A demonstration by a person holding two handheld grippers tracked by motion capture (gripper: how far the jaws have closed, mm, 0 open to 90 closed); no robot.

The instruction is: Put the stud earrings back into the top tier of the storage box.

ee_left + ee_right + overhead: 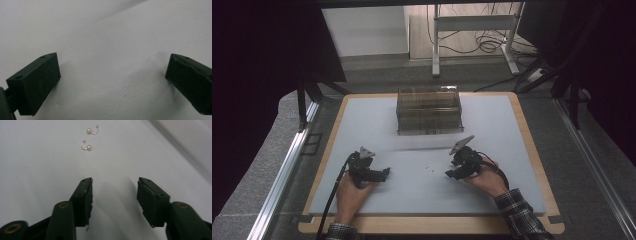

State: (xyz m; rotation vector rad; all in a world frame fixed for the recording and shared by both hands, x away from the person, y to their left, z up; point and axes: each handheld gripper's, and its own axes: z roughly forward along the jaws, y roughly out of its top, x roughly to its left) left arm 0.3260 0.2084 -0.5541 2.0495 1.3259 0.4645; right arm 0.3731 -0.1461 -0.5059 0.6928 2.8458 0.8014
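On the grey mat (412, 120), between the two grippers: two small pearl earrings, barely visible specks in the high view (428, 168). In the right gripper view, clearly two curved wire earrings with pearl ends, nearer earring (86, 146) and farther earring (92, 130), close together, not touching, lying ahead of the jaws. Right gripper (451, 173) low over the mat, held in right hand (486, 180), jaws moderately apart, nothing between them; same in its own view (114, 188). Left gripper (385, 173) in left hand (352, 192), jaws spread wide over bare mat, empty (112, 67). Plaid sleeve (522, 217) on right forearm. Further back, centre of mat: clear smoky plastic organiser box (429, 110), contents unclear. Wooden board (532, 145) under the mat.
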